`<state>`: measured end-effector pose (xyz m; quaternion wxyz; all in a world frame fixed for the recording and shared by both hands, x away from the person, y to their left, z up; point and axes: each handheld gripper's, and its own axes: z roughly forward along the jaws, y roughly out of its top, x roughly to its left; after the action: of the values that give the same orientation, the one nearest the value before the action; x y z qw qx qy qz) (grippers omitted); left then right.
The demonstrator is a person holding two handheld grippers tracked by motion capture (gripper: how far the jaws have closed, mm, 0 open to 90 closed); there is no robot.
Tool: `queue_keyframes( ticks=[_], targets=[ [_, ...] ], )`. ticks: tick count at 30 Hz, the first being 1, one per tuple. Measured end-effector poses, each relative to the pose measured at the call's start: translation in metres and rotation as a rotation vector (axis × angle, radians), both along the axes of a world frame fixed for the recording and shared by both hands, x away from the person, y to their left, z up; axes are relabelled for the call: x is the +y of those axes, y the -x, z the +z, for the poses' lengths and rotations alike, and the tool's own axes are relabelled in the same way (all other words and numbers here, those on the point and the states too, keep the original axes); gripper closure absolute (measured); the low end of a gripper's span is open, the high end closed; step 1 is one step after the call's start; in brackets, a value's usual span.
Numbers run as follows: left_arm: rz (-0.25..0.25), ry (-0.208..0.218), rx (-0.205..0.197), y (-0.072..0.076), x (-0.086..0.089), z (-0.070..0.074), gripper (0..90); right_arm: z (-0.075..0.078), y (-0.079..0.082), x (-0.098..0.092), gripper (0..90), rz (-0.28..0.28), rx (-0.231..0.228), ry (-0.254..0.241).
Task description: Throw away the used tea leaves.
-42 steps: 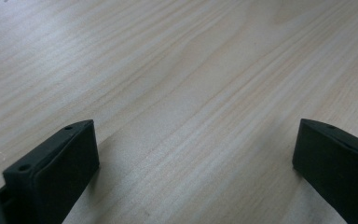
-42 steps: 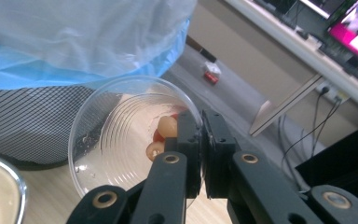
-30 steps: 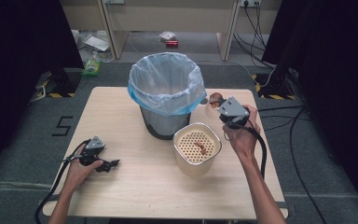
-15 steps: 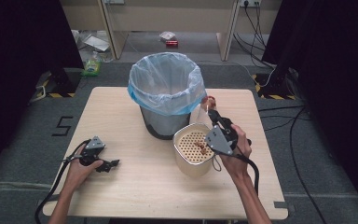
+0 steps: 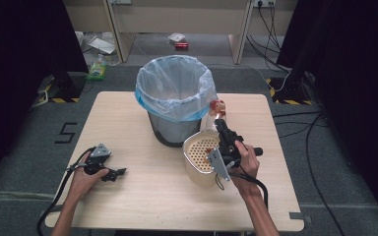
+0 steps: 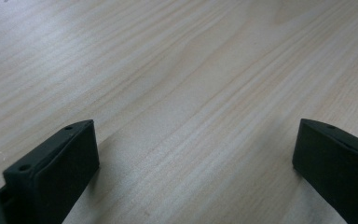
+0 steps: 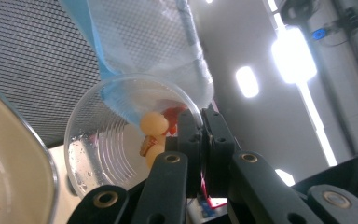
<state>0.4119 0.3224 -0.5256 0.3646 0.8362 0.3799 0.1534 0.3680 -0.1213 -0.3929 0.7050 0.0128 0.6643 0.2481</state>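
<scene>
Table point(image 5: 142, 196) is light wood, sitting on grey carpet with dark curtains on both sides and some pale cabinets along the far wall, cables and a few scraps on the floor back there. There's a "5" marked on the carpet point(image 5: 64, 133) off the left edge.

Near half of the tabletop is bare, especially in front of me and between my two hands, and the far left corner is free too. The middle is taken up by a mesh trash bin point(image 5: 175, 101) lined with a blue-rimmed clear bag, and just in front of it to the right, touching or nearly so, a cream strainer basket point(image 5: 197, 160) with a perforated bottom.

My left gripper point(image 6: 196, 158) rests low on the wood near the left front corner, jaws spread wide with nothing but grain between them.

My right gripper point(image 5: 220, 129) is pinched tight on the rim of a clear plastic cup point(image 7: 116, 135), tipped on its side, its mouth facing back toward the gripper's camera. It's held up just right of the bin, over the far edge of the basket. Inside the cup are a few small orange balls and something red point(image 7: 154, 128), clumped against the wall right by the jaws. In the right gripper view the bag's edge hangs right behind the cup, and the basket rim sits at lower left.
</scene>
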Motion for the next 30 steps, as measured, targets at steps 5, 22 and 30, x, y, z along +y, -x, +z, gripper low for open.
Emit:
queue_keyframes(
  ticks=[5,22,30],
  targets=[
    [0.0,-0.001,0.0,0.0,0.0,0.0,0.0,-0.004,0.0,-0.002,87.9,0.002,-0.012,-0.015],
    [0.0,0.0,0.0,0.0,0.0,0.0,0.0,-0.006,0.003,-0.003,88.0,-0.008,-0.081,0.026],
    [0.0,0.0,0.0,0.0,0.0,0.0,0.0,-0.003,0.008,-0.001,88.0,0.007,-0.137,0.082]
  ],
)
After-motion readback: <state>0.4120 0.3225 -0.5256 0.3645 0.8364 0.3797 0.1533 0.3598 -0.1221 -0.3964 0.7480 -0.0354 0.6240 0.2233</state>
